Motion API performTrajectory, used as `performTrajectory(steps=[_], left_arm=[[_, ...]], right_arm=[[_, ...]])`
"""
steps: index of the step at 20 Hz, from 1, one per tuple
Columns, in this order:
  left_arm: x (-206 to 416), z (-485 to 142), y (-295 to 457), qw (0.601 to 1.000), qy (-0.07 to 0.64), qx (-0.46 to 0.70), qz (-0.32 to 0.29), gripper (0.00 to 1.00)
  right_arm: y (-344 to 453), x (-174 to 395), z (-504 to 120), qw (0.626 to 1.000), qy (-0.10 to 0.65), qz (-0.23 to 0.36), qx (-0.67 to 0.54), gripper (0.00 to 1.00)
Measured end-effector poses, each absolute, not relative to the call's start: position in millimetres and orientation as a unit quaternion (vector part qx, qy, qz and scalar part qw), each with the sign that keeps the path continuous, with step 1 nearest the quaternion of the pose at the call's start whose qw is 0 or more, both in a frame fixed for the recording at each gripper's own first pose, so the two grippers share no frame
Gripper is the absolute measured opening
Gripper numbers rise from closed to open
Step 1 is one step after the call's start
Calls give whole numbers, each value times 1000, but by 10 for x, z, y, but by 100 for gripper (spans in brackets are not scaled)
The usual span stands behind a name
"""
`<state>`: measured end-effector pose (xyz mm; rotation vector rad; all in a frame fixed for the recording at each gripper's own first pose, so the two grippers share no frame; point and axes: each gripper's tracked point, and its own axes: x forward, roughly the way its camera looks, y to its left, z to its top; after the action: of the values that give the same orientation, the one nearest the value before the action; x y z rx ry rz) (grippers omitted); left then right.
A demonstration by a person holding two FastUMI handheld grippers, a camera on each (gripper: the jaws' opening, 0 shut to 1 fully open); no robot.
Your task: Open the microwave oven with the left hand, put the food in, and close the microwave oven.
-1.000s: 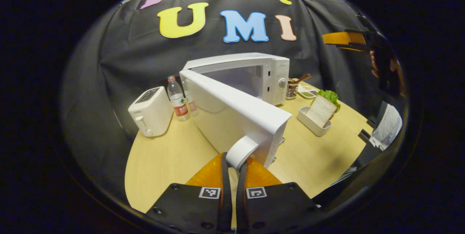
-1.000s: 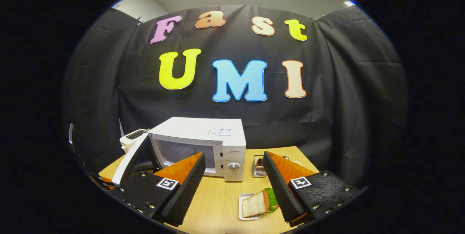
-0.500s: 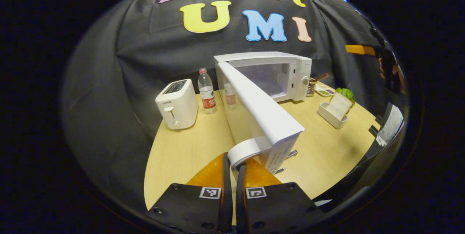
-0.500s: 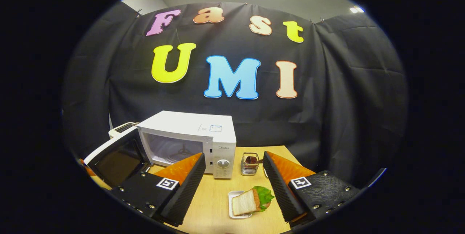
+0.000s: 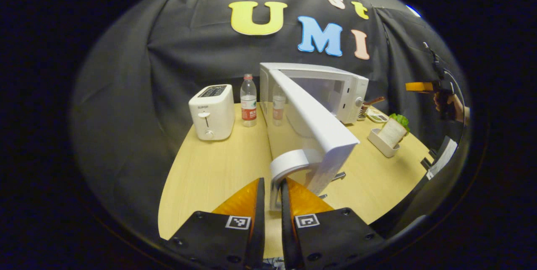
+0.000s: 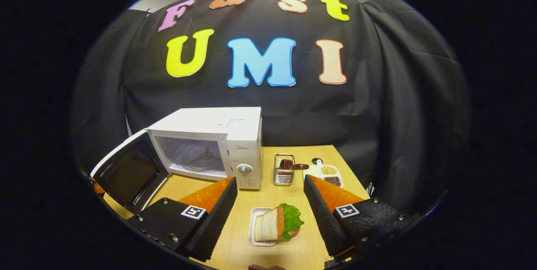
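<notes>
Right of the microwave [image 6: 209, 142], sandwich [image 6: 275, 224] sits in its tray on the table [image 6: 289, 203], dead ahead between right claw [image 6: 270, 215] fingers, spread apart. Left claw [image 5: 270, 203] clamps door handle [image 5: 287, 165]; door wide.

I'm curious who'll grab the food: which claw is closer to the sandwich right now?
The right claw: it hangs open just above the sandwich. The left claw is across the table, closed on the microwave door's handle.
</notes>
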<state>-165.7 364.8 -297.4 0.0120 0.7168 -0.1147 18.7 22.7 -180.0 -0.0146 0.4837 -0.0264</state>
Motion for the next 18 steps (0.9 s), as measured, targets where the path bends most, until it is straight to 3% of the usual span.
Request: performTrajectory(steps=[2,3,4,7,8,12,16,18], left_arm=[[-1804,-2922,3790,937,349,6,-17,31],[-1858,-2801,3828,940,342,7,4,30],[-1876,-2603,3841,945,325,9,24,22],[-1720,-1877,3671,967,247,4,67,22],[-1582,-1621,3525,973,217,-4,73,34],[-921,-809,2769,992,106,-47,51,96],[-528,-466,2119,997,68,-31,-8,94],[-397,-500,1810,996,73,-38,-37,95]], right_arm=[[149,145,-2155,955,295,2,9,96],[117,106,-2334,946,323,5,21,97],[68,64,-2512,937,349,3,34,97],[-32,-104,-2910,910,405,-14,89,99],[-27,-143,-3022,903,417,-13,104,99],[22,-210,-3296,884,449,-1,129,99],[84,-187,-3409,876,458,2,153,99],[143,-159,-3484,867,469,11,166,82]])
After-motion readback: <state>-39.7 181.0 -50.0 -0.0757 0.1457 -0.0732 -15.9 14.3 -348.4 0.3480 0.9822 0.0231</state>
